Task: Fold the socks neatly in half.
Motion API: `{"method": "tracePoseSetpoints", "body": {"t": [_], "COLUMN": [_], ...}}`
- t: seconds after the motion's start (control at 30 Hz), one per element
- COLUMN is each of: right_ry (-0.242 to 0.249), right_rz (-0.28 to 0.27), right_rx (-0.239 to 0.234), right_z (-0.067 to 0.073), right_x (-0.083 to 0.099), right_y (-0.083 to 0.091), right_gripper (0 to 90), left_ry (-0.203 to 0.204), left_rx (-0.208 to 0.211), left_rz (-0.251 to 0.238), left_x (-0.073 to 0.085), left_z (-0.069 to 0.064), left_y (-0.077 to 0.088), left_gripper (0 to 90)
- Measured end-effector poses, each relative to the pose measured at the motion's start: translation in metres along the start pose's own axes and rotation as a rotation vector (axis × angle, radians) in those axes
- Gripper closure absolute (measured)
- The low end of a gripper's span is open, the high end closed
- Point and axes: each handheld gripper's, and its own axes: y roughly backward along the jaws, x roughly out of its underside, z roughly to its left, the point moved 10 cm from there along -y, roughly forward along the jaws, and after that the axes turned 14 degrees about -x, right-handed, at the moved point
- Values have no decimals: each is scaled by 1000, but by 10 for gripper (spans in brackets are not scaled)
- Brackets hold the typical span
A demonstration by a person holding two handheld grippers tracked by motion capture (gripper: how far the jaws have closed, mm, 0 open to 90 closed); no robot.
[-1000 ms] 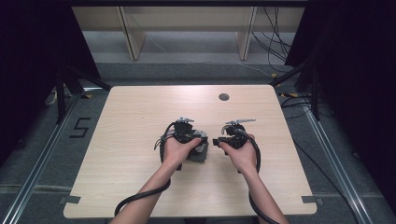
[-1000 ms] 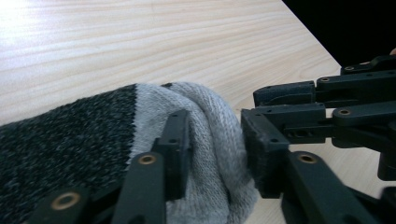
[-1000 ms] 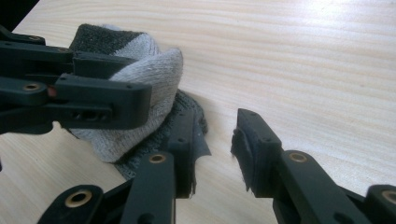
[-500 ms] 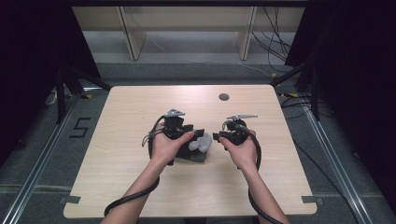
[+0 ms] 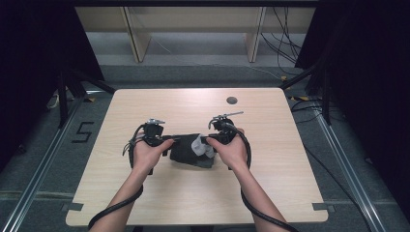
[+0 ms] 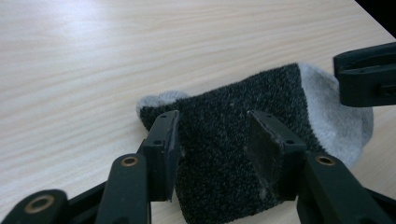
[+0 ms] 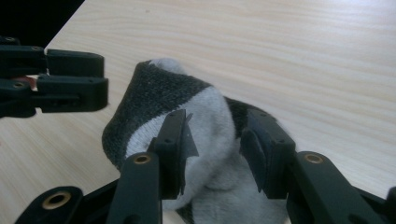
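Handling a dark sock [image 5: 186, 151] with a pale grey toe, lying flat on the table [image 5: 290, 183], well to the near side of the round hole [image 5: 231, 100] and a little to its left. Left gripper [image 6: 215, 123] set over the charcoal end, farther left of the hole, jaws about half apart and just closing in, with the dark fabric filling the gap between them but no clear pinch to be seen. Right gripper [image 7: 212, 123] set over the grey toe, almost straight towards the person from the hole, jaws a moderate way apart and just opening, the toe bulging up between them and the pads not pressing on it. Judging by this, a regrip before smoothing or folding. To do it well: lower each pair of jaws until the tips straddle a real ridge of cloth, not only the top layer; close fully before pulling; take the charcoal end near its edge so that both layers come along. Then draw the two ends apart evenly along the line parallel to the table edge nearest the hole, keeping the cloth low. Avoid lifting one end alone, since a soft knit will likely slump and bunch.
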Motion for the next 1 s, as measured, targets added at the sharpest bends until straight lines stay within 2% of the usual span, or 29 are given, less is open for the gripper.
{"method": "tracePoseSetpoints", "body": {"t": [0.07, 0.1, 0.13, 0.17, 0.23, 0.27, 0.37, 0.43, 0.47, 0.5, 0.53, 0.57, 0.63, 0.67, 0.73, 0.77, 0.87, 0.9, 1.0], "right_ry": [4, 9, -5, -10, 24, 11, 20, 20, 51, 59, 105, 106, 108, 101, 69, 33, 48, 46, 35], "right_rz": [28, 42, 52, 49, 53, 49, 27, 7, -5, -14, -31, -32, -33, -29, 0, 16, 74, 101, 125], "right_rx": [-4, 11, 31, 34, 37, 28, 10, 2, -13, -10, -3, -4, 13, 38, 99, 118, 211, 230, 274], "right_z": [1, 0, 0, 1, 3, 6, 19, 27, 29, 31, 29, 29, 24, 19, 8, 3, -19, -24, -38], "right_x": [2, 4, 5, 5, 4, 3, -2, -8, -12, -15, -19, -21, -22, -20, -12, -6, 10, 15, 24], "right_y": [-5, -5, -5, -5, -3, -1, 8, 14, 17, 19, 20, 22, 24, 24, 24, 23, 21, 21, 19], "right_gripper": [684, 750, 799, 826, 841, 843, 845, 844, 844, 843, 843, 842, 840, 840, 840, 839, 839, 839, 840], "left_ry": [-4, -17, -24, -19, -20, -9, 54, 83, 88, 86, 82, 75, 45, 29, -16, -27, -56, -61, -78], "left_rx": [13, 12, 15, 16, 31, 40, 61, 72, 74, 78, 78, 80, 87, 83, 80, 88, 90, 91, 86], "left_rz": [-17, -13, -14, -22, -40, -51, -106, -138, -152, -156, -160, -158, -146, -136, -102, -87, -50, -40, -19], "left_x": [-1, -1, -2, -3, -8, -11, -24, -31, -34, -35, -35, -35, -33, -31, -25, -22, -14, -12, -7], "left_z": [-4, -5, -7, -9, -11, -12, -12, -13, -14, -16, -17, -19, -22, -24, -26, -30, -38, -40, -46], "left_y": [-3, -4, -5, -6, -7, -7, -4, 0, 1, 3, 3, 3, 1, -1, -8, -12, -25, -27, -36], "left_gripper": [528, 528, 528, 528, 521, 516, 504, 504, 504, 504, 504, 504, 507, 508, 513, 516, 521, 521, 521]}}
